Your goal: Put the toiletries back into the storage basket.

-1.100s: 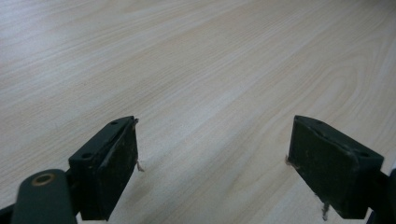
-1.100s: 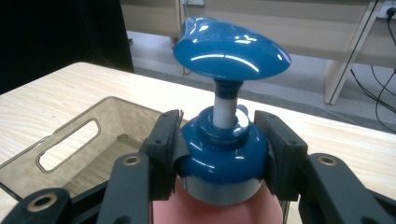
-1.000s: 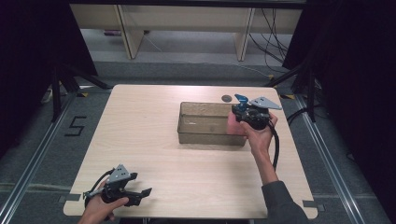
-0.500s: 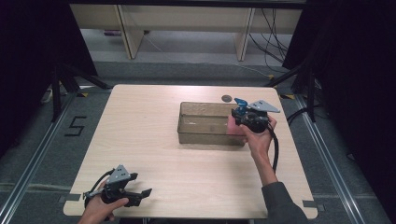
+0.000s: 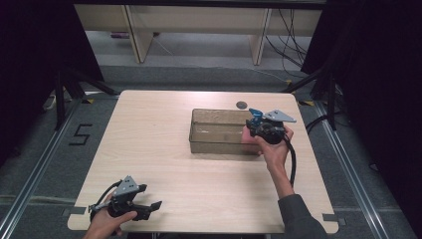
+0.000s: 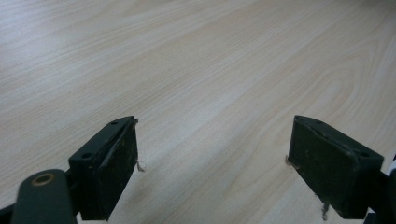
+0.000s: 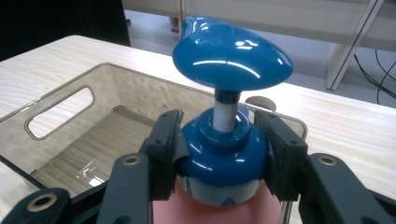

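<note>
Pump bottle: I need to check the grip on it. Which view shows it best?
The right gripper view: the right gripper clamps the pump bottle at its blue collar. The high view shows it small, by the bin.

Blue pump top (image 7: 227, 60) on pink bottle (image 7: 219, 210), smoky translucent bin (image 5: 219, 130), pale wood-grain table (image 5: 164, 144)

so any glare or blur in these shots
Right gripper view: bright glare streaks on the blue pump head, sharp focus. Left gripper view: the table softens toward the top, tongs crisp. High view: evenly lit table, surroundings fall into dark.
</note>
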`<state>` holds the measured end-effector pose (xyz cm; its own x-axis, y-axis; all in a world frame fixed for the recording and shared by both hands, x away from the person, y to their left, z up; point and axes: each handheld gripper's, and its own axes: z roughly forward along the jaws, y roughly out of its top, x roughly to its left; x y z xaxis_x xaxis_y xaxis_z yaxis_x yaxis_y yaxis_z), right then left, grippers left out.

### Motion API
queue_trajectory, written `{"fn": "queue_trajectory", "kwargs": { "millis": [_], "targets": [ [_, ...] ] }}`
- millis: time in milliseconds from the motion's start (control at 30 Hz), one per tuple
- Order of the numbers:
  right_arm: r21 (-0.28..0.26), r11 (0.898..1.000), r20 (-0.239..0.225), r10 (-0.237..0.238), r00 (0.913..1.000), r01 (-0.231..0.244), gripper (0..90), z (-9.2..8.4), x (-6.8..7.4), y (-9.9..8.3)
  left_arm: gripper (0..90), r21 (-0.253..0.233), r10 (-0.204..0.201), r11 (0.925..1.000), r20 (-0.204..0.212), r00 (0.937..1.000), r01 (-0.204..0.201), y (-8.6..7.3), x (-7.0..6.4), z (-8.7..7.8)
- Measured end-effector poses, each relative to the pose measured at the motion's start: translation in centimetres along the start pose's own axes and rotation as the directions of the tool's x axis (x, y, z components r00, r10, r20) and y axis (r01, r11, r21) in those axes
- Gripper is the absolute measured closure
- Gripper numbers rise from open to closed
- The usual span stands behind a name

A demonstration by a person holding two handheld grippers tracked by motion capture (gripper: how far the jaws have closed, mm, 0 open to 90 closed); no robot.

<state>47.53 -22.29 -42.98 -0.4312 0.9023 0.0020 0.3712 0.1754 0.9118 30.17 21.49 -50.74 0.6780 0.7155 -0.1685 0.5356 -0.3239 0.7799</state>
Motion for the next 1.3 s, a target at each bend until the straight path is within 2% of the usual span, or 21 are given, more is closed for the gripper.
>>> {"fn": "queue_trajectory", "kwargs": {
  "millis": [100, 167, 200, 233, 367, 400, 467, 500, 533, 600, 667, 700, 733, 767, 800, 867, 933, 1033, 1067, 1167, 1300],
  "targets": [
    [0.01, 1.0, -0.024, 0.015, 0.9996, -0.014, 53.2, 0.1, 0.0, -0.2, 15.2, -0.01, -0.001, 1.0, 0.0, 1.0, 0.001, 0.0, 0.0, 0.1],
    [0.0, 1.0, -0.005, 0.011, 0.9999, -0.011, 53.2, 0.3, 0.1, -0.4, 15.2, -0.005, -0.002, 1.0, -0.001, 1.0, 0.002, 0.0, 0.0, 0.0],
    [0.022, 0.999, -0.008, 0.028, 0.9996, -0.028, 53.2, 0.1, 0.2, -0.5, 15.2, 0.011, 0.016, 0.9998, -0.001, 0.9999, -0.016, 0.0, 0.1, -0.1],
    [0.021, 0.999, -0.003, 0.028, 0.9996, -0.028, 53.2, 0.3, 0.2, -0.7, 15.2, -0.017, -0.004, 0.9998, -0.003, 1.0, 0.004, 0.0, 0.0, 0.1],
    [0.014, 0.999, 0.006, 0.038, 0.9992, -0.039, 53.1, 0.4, 0.3, -1.0, 15.2, -0.014, -0.002, 0.9999, -0.001, 1.0, 0.002, 0.0, 0.0, 0.1],
    [0.024, 1.0, 0.004, -0.003, 1.0, 0.003, 53.1, 0.3, 0.1, -0.9, 15.2, 0.008, 0.018, 0.9998, -0.004, 0.9998, -0.018, 0.0, 0.1, -0.1],
    [0.013, 1.0, 0.006, 0.015, 0.9999, -0.015, 53.0, 0.4, 0.4, -1.1, 15.2, -0.013, -0.004, 0.9999, -0.006, 1.0, 0.004, 0.1, 0.0, 0.0],
    [0.011, 1.0, 0.008, -0.003, 1.0, 0.003, 52.6, 0.3, 0.1, -1.1, 15.2, 0.006, 0.021, 0.9998, -0.007, 0.9998, -0.021, 0.0, 0.1, -0.2],
    [0.011, 0.999, 0.003, 0.036, 0.9993, -0.036, 52.1, 0.3, 0.3, -1.2, 15.2, 0.006, 0.021, 0.9998, -0.007, 0.9998, -0.021, 0.0, 0.1, -0.2],
    [0.013, 0.999, 0.001, 0.039, 0.9992, -0.039, 48.3, 0.3, 0.3, -1.2, 15.2, -0.007, 0.008, 0.9999, -0.008, 0.9999, -0.008, 0.0, 0.1, -0.1],
    [0.005, 0.998, 0.018, 0.064, 0.9978, -0.064, 35.6, 0.2, 0.2, -1.3, 15.2, -0.012, -0.002, 0.9999, -0.004, 1.0, 0.002, 0.1, 0.0, 0.0],
    [0.005, 0.996, -0.002, 0.091, 0.9958, -0.091, 30.1, 0.0, -0.1, -1.3, 15.2, -0.007, 0.01, 0.9999, -0.006, 0.9999, -0.01, 0.0, 0.1, -0.1],
    [0.005, 0.996, -0.002, 0.091, 0.9958, -0.091, 30.1, 0.0, -0.1, -1.3, 15.2, -0.007, 0.01, 0.9999, -0.006, 0.9999, -0.01, 0.0, 0.1, -0.1],
    [-0.019, 0.989, -0.009, 0.143, 0.9896, -0.144, 26.7, -0.5, -0.1, -1.3, 15.2, 0.006, 0.021, 0.9998, -0.013, 0.9997, -0.021, 0.0, 0.2, -0.2],
    [-0.019, 0.989, -0.009, 0.143, 0.9896, -0.144, 26.7, -0.5, -0.1, -1.3, 15.2, -0.013, -0.004, 0.9999, -0.003, 1.0, 0.004, 0.0, 0.0, 0.0],
    [-0.029, 0.991, -0.028, 0.13, 0.991, -0.131, 25.9, -1.1, -0.4, -1.0, 15.2, -0.012, 0.001, 0.9999, -0.006, 1.0, -0.001, 0.0, 0.0, 0.0],
    [-0.034, 0.992, -0.016, 0.117, 0.993, -0.118, 25.1, -1.3, -0.5, -1.0, 15.2, -0.015, 0.001, 0.9999, -0.01, 1.0, -0.001, 0.0, -0.1, 0.0],
    [-0.044, 0.99, -0.05, 0.132, 0.99, -0.134, 24.0, -1.4, -0.2, -0.9, 15.2, -0.017, -0.005, 0.9998, -0.006, 1.0, 0.004, 0.0, 0.0, 0.0],
    [-0.029, 0.989, -0.033, 0.143, 0.9892, -0.144, 23.7, -1.7, 0.0, -0.8, 15.2, -0.006, 0.01, 0.9999, -0.007, 0.9999, -0.01, 0.0, 0.1, -0.1],
    [-0.037, 0.99, -0.051, 0.131, 0.9901, -0.133, 23.2, -1.8, 0.2, -0.7, 15.2, -0.017, -0.007, 0.9998, -0.007, 1.0, 0.006, 0.0, 0.0, 0.0],
    [-0.036, 0.992, -0.039, 0.118, 0.9922, -0.12, 22.9, -2.1, 0.4, -0.7, 15.2, -0.007, 0.009, 0.9999, -0.006, 0.9999, -0.009, 0.0, 0.1, -0.1]
  ]
}}
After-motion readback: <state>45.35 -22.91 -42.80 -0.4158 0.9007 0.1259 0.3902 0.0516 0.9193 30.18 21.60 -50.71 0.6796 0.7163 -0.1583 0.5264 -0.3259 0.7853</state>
